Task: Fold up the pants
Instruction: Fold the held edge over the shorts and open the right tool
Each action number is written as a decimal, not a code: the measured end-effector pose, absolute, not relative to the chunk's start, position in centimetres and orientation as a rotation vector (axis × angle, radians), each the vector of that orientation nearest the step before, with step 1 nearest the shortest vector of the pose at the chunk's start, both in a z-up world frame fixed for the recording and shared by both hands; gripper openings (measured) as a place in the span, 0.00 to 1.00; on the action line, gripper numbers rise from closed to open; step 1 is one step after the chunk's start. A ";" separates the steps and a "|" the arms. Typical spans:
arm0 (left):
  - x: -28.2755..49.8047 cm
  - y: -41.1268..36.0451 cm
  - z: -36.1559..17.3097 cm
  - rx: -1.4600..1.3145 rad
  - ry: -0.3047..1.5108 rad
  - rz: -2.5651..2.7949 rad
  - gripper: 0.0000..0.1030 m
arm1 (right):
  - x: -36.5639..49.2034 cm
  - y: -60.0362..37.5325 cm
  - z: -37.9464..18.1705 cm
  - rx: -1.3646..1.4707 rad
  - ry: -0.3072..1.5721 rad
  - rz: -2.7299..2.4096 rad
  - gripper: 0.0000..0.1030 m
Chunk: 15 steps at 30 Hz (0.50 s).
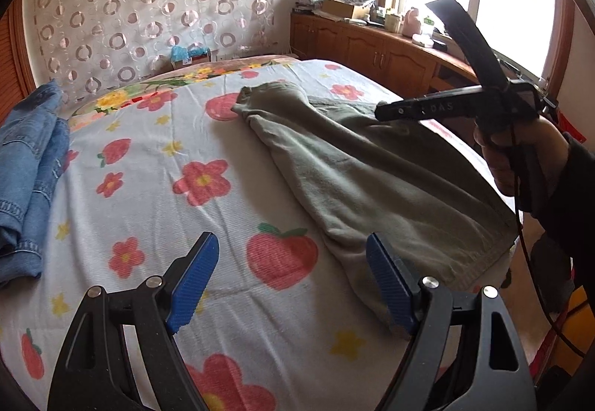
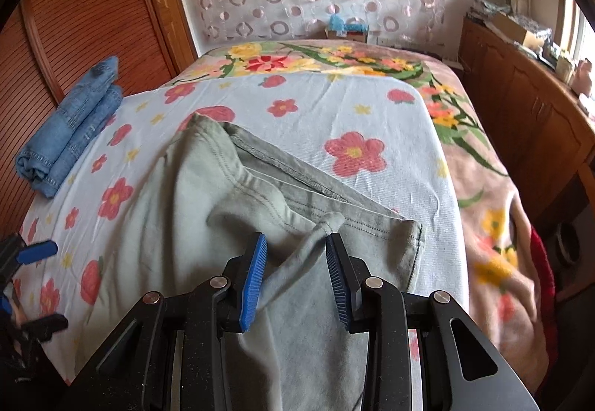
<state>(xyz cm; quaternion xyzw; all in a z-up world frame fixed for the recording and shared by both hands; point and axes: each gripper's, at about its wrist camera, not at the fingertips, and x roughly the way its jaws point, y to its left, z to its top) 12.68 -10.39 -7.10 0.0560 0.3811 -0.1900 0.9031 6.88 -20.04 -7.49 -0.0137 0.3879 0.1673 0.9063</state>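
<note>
From the left wrist, the green pants (image 1: 375, 184) lie lengthwise on the bed (image 1: 156, 210), right of the spread, empty left gripper (image 1: 293, 284). From the right wrist, the right gripper (image 2: 295, 282) is nearer: its parted fingers straddle a raised fold, not yet pinching.

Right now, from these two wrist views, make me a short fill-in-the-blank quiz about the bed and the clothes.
1. The green pants lie on a bedsheet printed with ____.
2. The folded jeans are ____ in color.
3. The left gripper holds ____.
4. The pads of the right gripper are ____ in color.

Missing words: flowers; blue; nothing; blue
</note>
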 end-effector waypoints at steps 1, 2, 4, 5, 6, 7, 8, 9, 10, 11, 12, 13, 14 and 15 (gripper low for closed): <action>12.8 -10.5 -7.2 0.119 0.793 -0.394 0.80 | 7.3 -20.2 -7.6 -0.016 0.810 0.348 0.34; 12.9 -10.7 -7.4 0.124 0.797 -0.393 0.80 | 7.6 -20.3 -7.7 -0.011 0.817 0.346 0.34; 13.2 -10.9 -7.7 0.130 0.805 -0.391 0.80 | 7.7 -20.3 -8.0 -0.013 0.825 0.350 0.34; 13.2 -11.0 -7.8 0.132 0.810 -0.392 0.80 | 7.8 -20.2 -8.1 -0.017 0.826 0.355 0.34; 13.3 -11.1 -8.0 0.132 0.813 -0.394 0.80 | 7.7 -20.1 -8.1 -0.022 0.822 0.354 0.34; 13.4 -11.1 -8.2 0.132 0.819 -0.395 0.80 | 7.8 -20.0 -8.1 -0.023 0.821 0.348 0.34; 13.5 -11.2 -8.4 0.133 0.827 -0.392 0.80 | 7.9 -20.2 -8.2 -0.017 0.822 0.343 0.34; 13.5 -11.2 -8.6 0.133 0.832 -0.391 0.80 | 8.0 -20.3 -8.2 -0.006 0.823 0.339 0.34; 13.6 -11.2 -8.8 0.131 0.839 -0.389 0.80 | 8.3 -20.5 -8.2 0.007 0.824 0.333 0.34; 13.7 -11.3 -9.0 0.129 0.844 -0.388 0.80 | 8.6 -20.6 -8.2 0.017 0.828 0.323 0.34; 13.7 -11.4 -9.1 0.129 0.849 -0.388 0.80 | 8.9 -20.8 -8.3 0.026 0.834 0.315 0.34; 13.7 -11.4 -9.1 0.128 0.850 -0.388 0.80 | 9.3 -20.9 -8.3 0.034 0.842 0.313 0.34; 13.6 -11.4 -9.1 0.131 0.850 -0.388 0.80 | 9.4 -21.0 -8.3 0.037 0.843 0.318 0.20; 13.6 -11.5 -9.1 0.135 0.853 -0.388 0.80 | 9.5 -21.0 -8.3 0.032 0.840 0.333 0.12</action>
